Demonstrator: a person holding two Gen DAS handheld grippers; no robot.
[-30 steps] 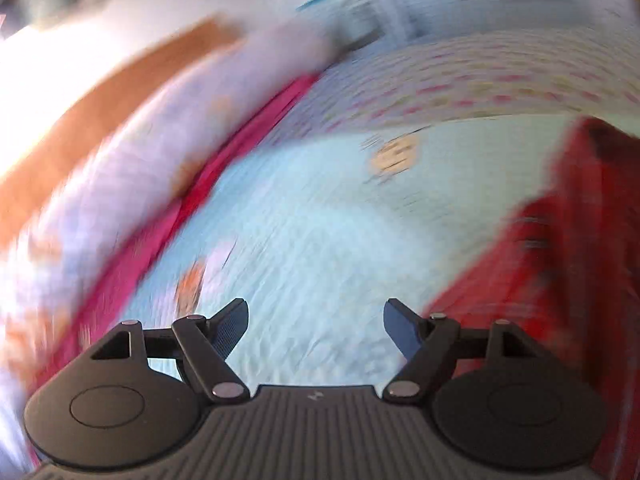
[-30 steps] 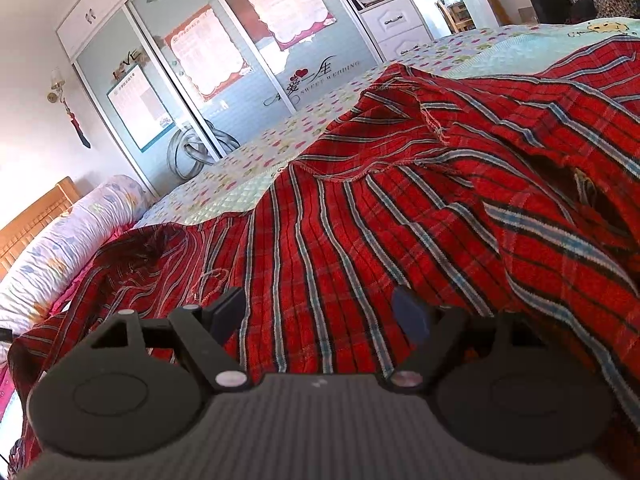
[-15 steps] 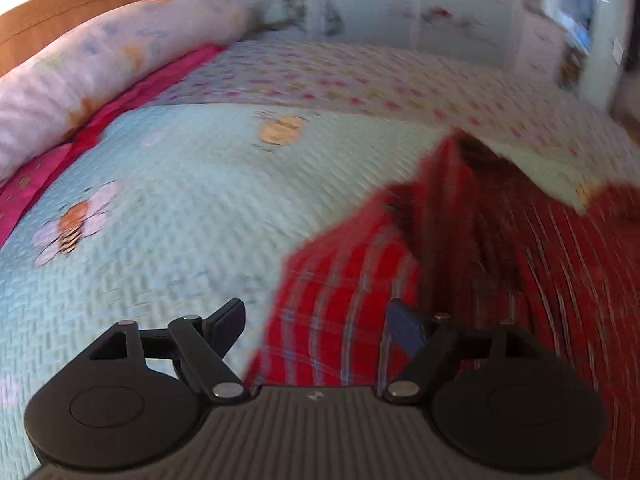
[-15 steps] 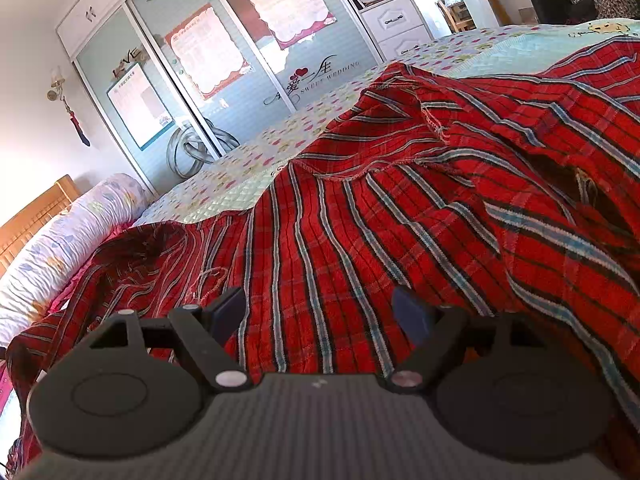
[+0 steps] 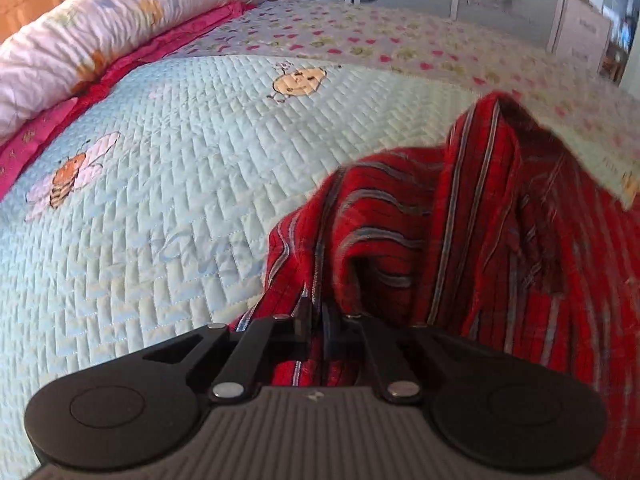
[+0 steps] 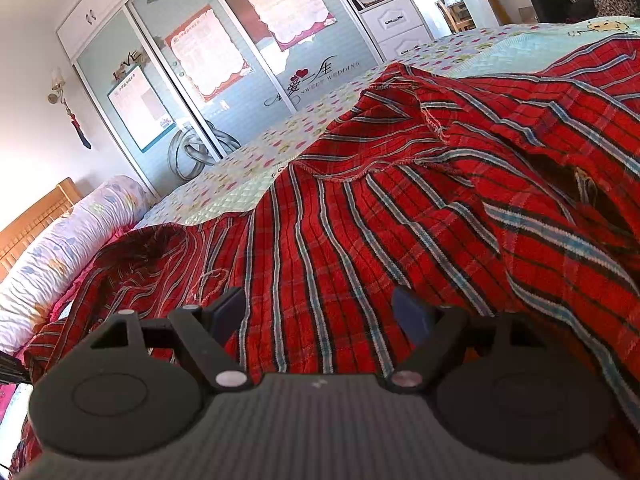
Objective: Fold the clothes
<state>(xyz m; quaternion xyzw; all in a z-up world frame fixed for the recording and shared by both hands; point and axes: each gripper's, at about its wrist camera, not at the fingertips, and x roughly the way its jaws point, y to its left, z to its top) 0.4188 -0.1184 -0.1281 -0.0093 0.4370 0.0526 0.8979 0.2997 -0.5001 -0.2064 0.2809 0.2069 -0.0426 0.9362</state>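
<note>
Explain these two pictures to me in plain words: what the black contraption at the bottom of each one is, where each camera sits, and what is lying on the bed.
There is no robot here. A person holds a handheld black two-finger gripper in each hand, and each gripper carries a wide-angle camera that looks forward along its fingers. So the black shape at the bottom of each picture is the gripper itself.

The left wrist view shows the left gripper. Its fingers have just closed and now pinch an edge of the red plaid knitted garment.

The right wrist view shows the right gripper with its fingers spread apart, over the same garment and holding nothing.

The garment lies rumpled on a pale blue quilted bedspread with bee pictures. A long floral bolster pillow lies along the wooden headboard. Behind the bed stands a wardrobe with sliding glass doors.
</note>
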